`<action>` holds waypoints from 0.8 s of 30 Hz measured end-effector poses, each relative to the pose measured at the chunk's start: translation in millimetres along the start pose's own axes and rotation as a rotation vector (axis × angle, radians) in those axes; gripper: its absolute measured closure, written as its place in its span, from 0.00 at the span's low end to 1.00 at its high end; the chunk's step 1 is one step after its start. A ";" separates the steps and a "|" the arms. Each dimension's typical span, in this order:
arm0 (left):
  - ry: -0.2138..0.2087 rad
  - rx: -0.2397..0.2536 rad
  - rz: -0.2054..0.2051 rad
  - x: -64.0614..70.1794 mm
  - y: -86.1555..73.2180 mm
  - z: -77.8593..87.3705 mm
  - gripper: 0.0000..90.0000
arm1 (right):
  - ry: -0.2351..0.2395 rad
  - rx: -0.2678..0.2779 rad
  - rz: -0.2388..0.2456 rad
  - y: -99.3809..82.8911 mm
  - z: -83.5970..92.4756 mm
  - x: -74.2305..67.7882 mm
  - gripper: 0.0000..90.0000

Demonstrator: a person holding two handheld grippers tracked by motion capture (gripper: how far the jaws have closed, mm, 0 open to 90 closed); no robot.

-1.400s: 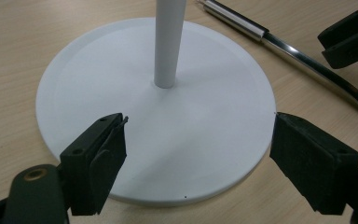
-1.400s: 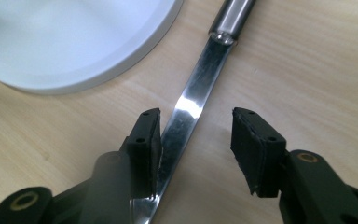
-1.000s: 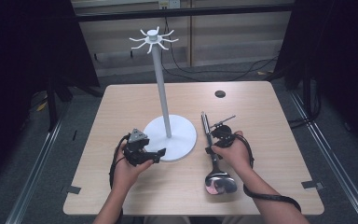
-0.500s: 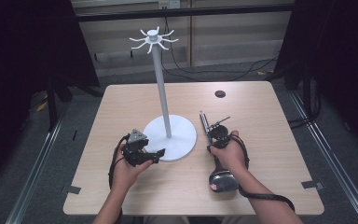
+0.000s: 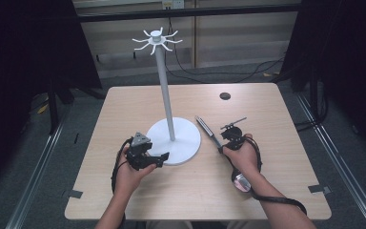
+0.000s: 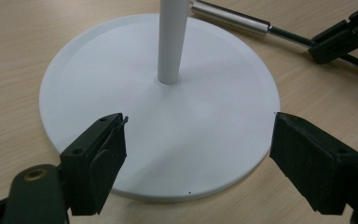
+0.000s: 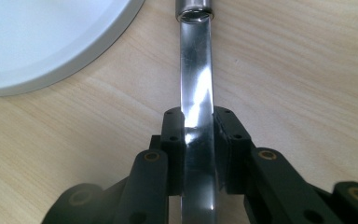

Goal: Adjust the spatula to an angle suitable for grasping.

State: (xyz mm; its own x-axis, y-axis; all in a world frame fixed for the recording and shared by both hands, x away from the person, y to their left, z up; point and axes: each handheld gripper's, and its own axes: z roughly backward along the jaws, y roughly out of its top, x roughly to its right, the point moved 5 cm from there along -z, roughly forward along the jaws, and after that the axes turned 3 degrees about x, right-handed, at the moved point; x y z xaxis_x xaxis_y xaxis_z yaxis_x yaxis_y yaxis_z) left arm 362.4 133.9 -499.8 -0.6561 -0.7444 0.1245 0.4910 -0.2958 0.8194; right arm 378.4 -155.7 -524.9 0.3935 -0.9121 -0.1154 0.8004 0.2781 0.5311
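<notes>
The right gripper (image 7: 198,140) has just been closing, and its pads now squeeze the flat shiny handle of the ladle (image 7: 196,93). The handle runs straight ahead from the fingers, along them. The left gripper (image 6: 198,154) stays wide open over the stand's white base (image 6: 205,140).

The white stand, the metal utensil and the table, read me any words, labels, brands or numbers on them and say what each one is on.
No readable text in any view.
White stand: plain base and pole, no label or brand.
Metal utensil: bare shiny handle, no engraving visible.
Table: plain wood grain; its small dark round mark carries no lettering that can be made out.
Left gripper and right gripper: black parts, no markings.
</notes>
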 end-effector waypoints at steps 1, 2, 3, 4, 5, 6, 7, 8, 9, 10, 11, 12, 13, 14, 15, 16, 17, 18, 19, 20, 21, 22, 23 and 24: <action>-0.003 0.001 0.001 0.0 0.1 -0.2 0.20 | 0.011 0.015 -0.005 0.1 1.3 1.2 0.84; 0.000 0.001 0.001 0.0 0.1 -0.2 0.20 | 0.019 0.033 -0.017 0.3 3.5 3.2 0.84; 0.001 0.002 0.003 0.1 0.0 -0.3 0.20 | 0.019 0.041 -0.024 0.4 5.1 4.6 0.84; -0.001 0.000 0.004 0.2 -0.1 -0.4 0.20 | 0.027 0.055 -0.031 1.0 7.0 5.7 0.84; -0.001 0.001 0.003 0.5 -0.1 -0.4 0.20 | 0.028 0.066 -0.034 1.5 9.2 6.9 0.84; -0.003 0.001 0.003 0.9 0.0 -0.5 0.20 | 0.029 0.097 -0.032 3.1 13.8 9.5 0.84; -0.004 0.005 0.005 1.6 0.4 -0.6 0.20 | 0.034 0.109 -0.038 3.7 16.3 10.3 0.84; -0.004 0.005 0.005 1.6 0.4 -0.6 0.20 | 0.034 0.109 -0.038 3.7 16.3 10.3 0.84; -0.007 0.000 -0.003 1.3 0.3 -0.3 0.20 | 0.036 0.125 -0.043 4.5 18.6 11.7 0.84; -0.004 0.000 -0.002 1.5 0.4 -0.4 0.20 | 0.047 0.146 -0.055 5.8 23.1 13.7 0.84; -0.006 0.005 0.003 2.4 0.6 -1.1 0.20 | 0.047 0.146 -0.055 5.8 23.1 13.7 0.84; -0.009 0.004 0.002 2.8 0.5 -1.3 0.20 | 0.048 0.154 -0.064 6.1 25.4 14.1 0.84; -0.009 0.002 0.000 3.0 0.6 -1.4 0.20 | 0.047 0.164 -0.062 6.8 27.3 15.0 0.84; -0.008 0.002 -0.002 3.3 0.8 -1.4 0.20 | 0.048 0.184 -0.061 8.0 31.4 16.4 0.84; -0.008 0.002 -0.002 3.3 0.8 -1.4 0.20 | 0.054 0.196 -0.059 8.7 33.3 17.1 0.84; -0.010 0.003 -0.001 3.6 0.9 -1.5 0.20 | 0.054 0.196 -0.059 8.7 33.3 17.1 0.84; -0.011 0.004 0.000 3.9 1.0 -1.5 0.20 | 0.062 0.203 -0.067 9.3 35.2 17.2 0.84; -0.013 0.001 -0.005 3.9 1.0 -1.4 0.20 | 0.069 0.213 -0.071 10.0 37.3 17.3 0.84; -0.015 0.003 -0.003 4.3 1.0 -1.6 0.20 | 0.069 0.225 -0.066 10.8 39.4 17.8 0.84; -0.019 0.005 -0.001 5.0 1.2 -1.8 0.20 | 0.073 0.233 -0.064 11.6 41.5 17.8 0.84; -0.018 0.005 -0.002 5.2 1.3 -1.8 0.20 | 0.075 0.240 -0.069 12.3 44.1 17.2 0.84; -0.020 0.004 -0.004 5.6 1.5 -1.7 0.20 | 0.078 0.254 -0.069 13.2 46.1 17.3 0.84; -0.022 0.007 -0.002 6.2 1.8 -1.9 0.20 | 0.085 0.263 -0.069 13.9 48.0 17.4 0.84; -0.020 0.008 -0.001 7.0 2.1 -1.7 0.20 | 0.092 0.286 -0.078 14.8 52.1 17.6 0.84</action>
State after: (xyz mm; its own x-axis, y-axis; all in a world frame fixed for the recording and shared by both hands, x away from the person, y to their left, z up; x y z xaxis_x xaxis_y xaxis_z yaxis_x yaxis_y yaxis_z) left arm 359.8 127.1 -498.2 -0.6679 -0.7319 0.1350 0.4859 -0.2915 0.8239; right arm 373.6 -183.3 -475.3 0.3859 -0.8925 -0.2334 0.6750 0.1007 0.7309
